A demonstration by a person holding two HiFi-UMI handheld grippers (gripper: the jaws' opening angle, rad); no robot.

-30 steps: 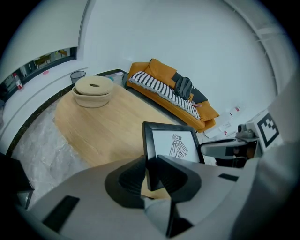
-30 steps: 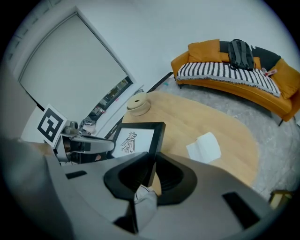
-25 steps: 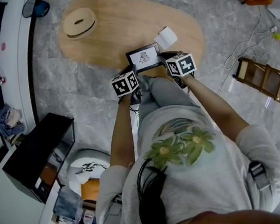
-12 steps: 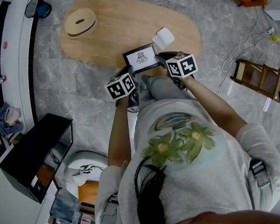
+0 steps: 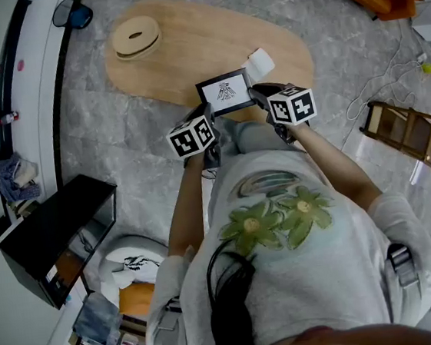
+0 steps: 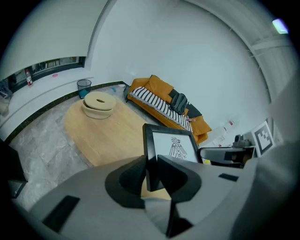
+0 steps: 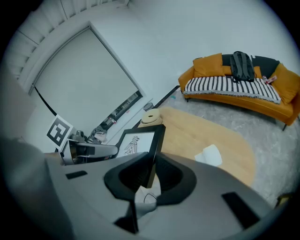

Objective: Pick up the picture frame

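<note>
A black picture frame (image 5: 226, 92) with a white print of a bird figure hangs in the air over the near edge of the oval wooden table (image 5: 186, 47). My left gripper (image 5: 208, 119) is shut on its left edge, and the pads press the black rim (image 6: 149, 150) in the left gripper view. My right gripper (image 5: 257, 95) grips the frame's right edge (image 7: 154, 150). Its jaws are closing on that edge, with the frame between them. Each gripper view shows the print (image 6: 174, 147) (image 7: 135, 144) and the other gripper beyond it.
A round wooden stand (image 5: 137, 39) and a white box (image 5: 259, 62) lie on the table. An orange sofa (image 7: 234, 84) stands beyond it. A black cabinet (image 5: 57, 240) is at the left, and a wooden rack (image 5: 412, 134) with cables is at the right.
Both grippers have risen together with the frame held between them. The frame now sits higher and slightly further right in the head view.
</note>
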